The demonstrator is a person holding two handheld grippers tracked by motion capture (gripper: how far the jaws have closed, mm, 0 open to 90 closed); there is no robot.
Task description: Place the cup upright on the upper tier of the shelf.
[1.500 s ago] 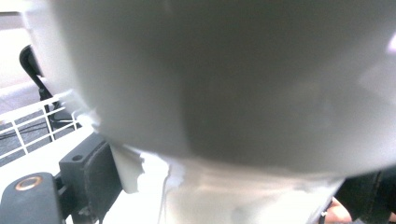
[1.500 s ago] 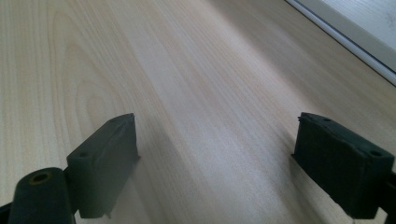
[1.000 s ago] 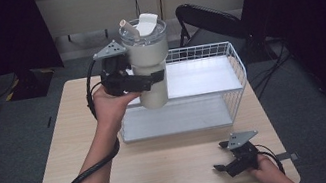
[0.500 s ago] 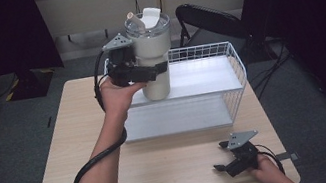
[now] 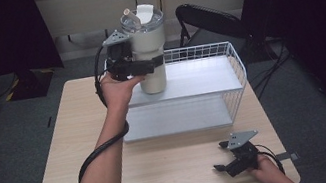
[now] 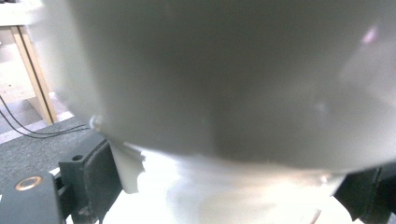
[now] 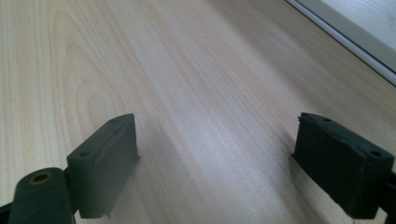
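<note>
A tall cream tumbler (image 5: 148,53) with a clear lid and a straw is held upright over the left end of the white wire basket (image 5: 234,61). My left gripper (image 5: 146,66) is shut on the tumbler's body, jaws on either side. In the left gripper view the tumbler's grey-white wall (image 6: 233,79) looms very close, with the black jaws at the bottom corners. My right gripper (image 5: 224,162) rests open on the wooden table (image 5: 61,160) near its front right corner; in the right gripper view nothing lies between its jaws, just the bare table (image 7: 196,93).
The basket has a white upper shelf (image 5: 199,77) and a lower white tray (image 5: 175,117) that reaches toward me. A black chair (image 5: 209,20) stands behind the table. The tray's edge (image 7: 345,37) crosses the top right of the right gripper view.
My left gripper has carried the tumbler away from me and a little to the right, toward the basket's left end. The right gripper has stayed where it was.
</note>
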